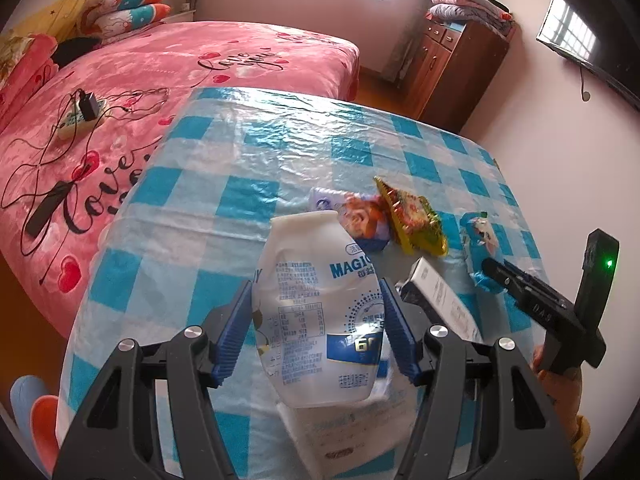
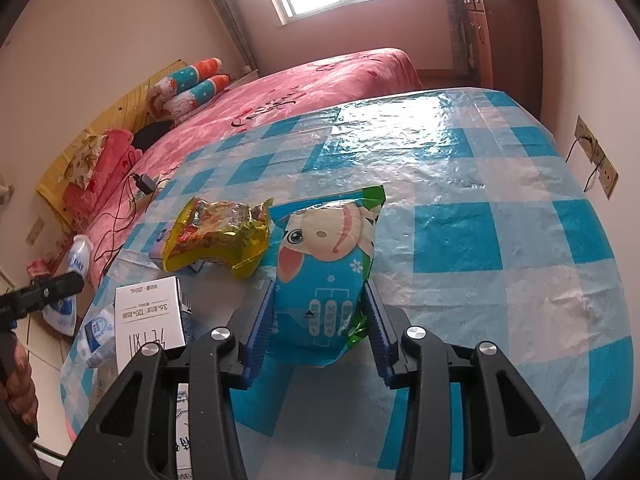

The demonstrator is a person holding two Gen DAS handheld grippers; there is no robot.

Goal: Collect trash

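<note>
My left gripper (image 1: pixel 316 292) is shut on a white plastic drink bottle (image 1: pixel 316 312) with blue print, held above the checked table. My right gripper (image 2: pixel 320 292) is shut on a blue snack bag (image 2: pixel 324 264) with a cartoon animal, resting on the blue-and-white tablecloth (image 2: pixel 480 220). A yellow crumpled wrapper (image 2: pixel 220 232) lies left of that bag, also in the left wrist view (image 1: pixel 412 220). A white carton (image 2: pixel 150 316) lies near the table's left edge, also in the left view (image 1: pixel 440 296). The right gripper shows in the left view (image 1: pixel 492 268) at the blue bag (image 1: pixel 480 236).
A purple-and-orange wrapper (image 1: pixel 356 216) lies behind the bottle. A flattened blue-and-white pack (image 2: pixel 94 332) sits beside the carton. A pink bed (image 1: pixel 140 80) with cables and a charger (image 1: pixel 90 104) stands left of the table. A wooden cabinet (image 1: pixel 452 60) stands at the far wall.
</note>
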